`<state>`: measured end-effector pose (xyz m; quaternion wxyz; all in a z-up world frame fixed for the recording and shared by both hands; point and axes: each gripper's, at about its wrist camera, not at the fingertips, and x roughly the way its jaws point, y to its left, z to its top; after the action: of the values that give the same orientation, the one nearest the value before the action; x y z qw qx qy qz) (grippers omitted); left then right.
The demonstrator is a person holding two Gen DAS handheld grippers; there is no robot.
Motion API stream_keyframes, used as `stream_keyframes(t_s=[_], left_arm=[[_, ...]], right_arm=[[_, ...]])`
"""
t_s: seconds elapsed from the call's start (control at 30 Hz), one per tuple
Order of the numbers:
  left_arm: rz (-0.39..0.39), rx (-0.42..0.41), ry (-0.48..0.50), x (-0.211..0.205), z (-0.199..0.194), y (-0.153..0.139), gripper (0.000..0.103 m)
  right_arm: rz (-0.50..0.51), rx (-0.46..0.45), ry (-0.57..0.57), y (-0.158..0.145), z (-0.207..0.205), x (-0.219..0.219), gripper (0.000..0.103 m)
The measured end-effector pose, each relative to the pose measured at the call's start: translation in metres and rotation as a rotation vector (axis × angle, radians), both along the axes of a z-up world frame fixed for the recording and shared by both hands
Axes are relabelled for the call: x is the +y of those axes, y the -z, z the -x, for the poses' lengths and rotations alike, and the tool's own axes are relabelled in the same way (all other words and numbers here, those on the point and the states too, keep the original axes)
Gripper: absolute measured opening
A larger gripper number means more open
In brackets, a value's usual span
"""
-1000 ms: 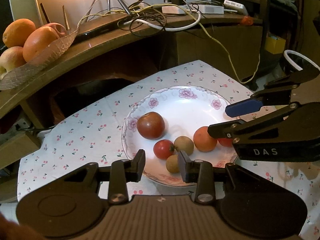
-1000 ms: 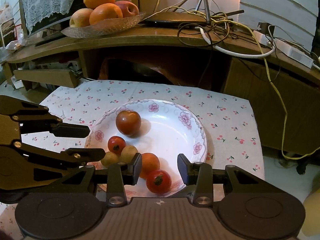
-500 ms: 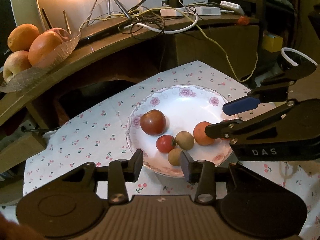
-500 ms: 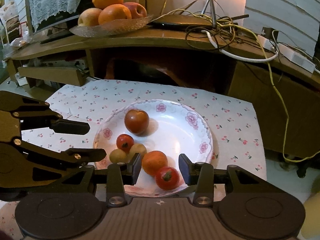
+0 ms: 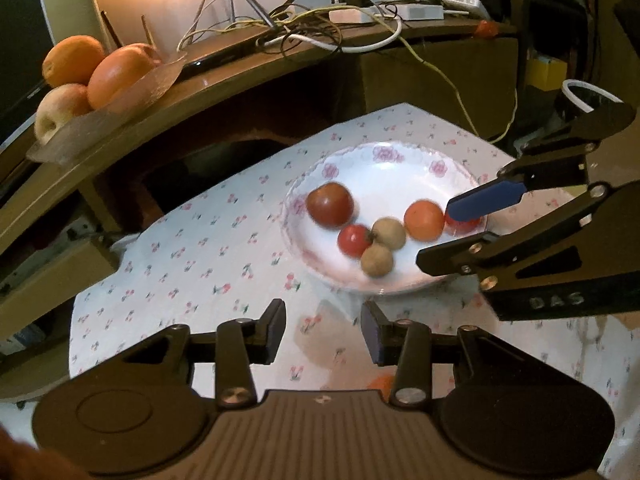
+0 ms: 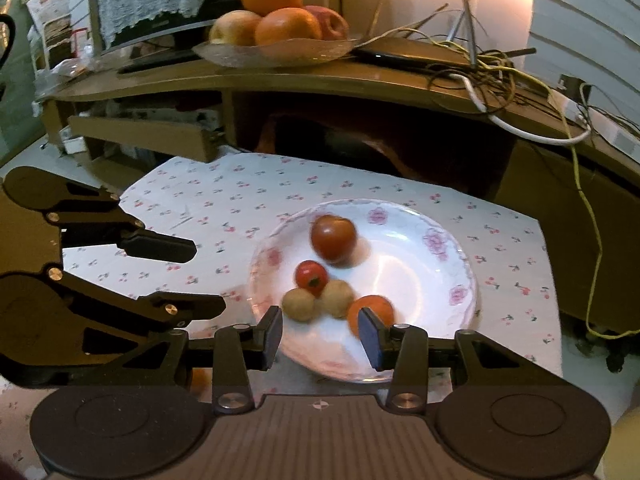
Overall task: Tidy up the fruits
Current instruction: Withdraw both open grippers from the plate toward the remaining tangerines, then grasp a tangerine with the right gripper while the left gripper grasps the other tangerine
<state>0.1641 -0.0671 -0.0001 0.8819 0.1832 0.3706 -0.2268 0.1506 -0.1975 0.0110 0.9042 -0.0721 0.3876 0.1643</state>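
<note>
A white floral plate (image 5: 400, 160) (image 6: 440, 264) sits on a cherry-print cloth. It holds a large dark red tomato (image 5: 330, 204) (image 6: 333, 238), a small red tomato (image 5: 354, 240) (image 6: 311, 276), two tan round fruits (image 5: 387, 233) (image 6: 298, 305), an orange fruit (image 5: 423, 220) (image 6: 374, 308) and a second small red tomato (image 5: 464, 223), mostly hidden behind the right gripper's finger. My left gripper (image 5: 323, 330) is open and empty, over the cloth just short of the plate. My right gripper (image 6: 319, 337) is open and empty over the plate's near rim.
A glass dish (image 6: 276, 50) with oranges and apples stands on the wooden desk (image 6: 360, 80) behind the cloth. Tangled cables (image 6: 480, 68) and a power strip lie on the desk at the right. An orange fruit (image 5: 382, 383) shows below the left gripper.
Both grippers have drawn back from the plate and up. The fruits now lie farther ahead of the fingers. Both stay open.
</note>
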Motion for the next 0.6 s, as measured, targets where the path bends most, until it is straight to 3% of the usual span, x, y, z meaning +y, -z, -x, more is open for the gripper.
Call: stream_keyframes(t_s=[0.6], left_arm=[[-0.002, 0.085, 0.047, 0.054, 0.026, 0.011, 0.048]], right_arm=[[-0.003, 0.075, -0.231, 0.016, 0.023, 0.045, 0.047]])
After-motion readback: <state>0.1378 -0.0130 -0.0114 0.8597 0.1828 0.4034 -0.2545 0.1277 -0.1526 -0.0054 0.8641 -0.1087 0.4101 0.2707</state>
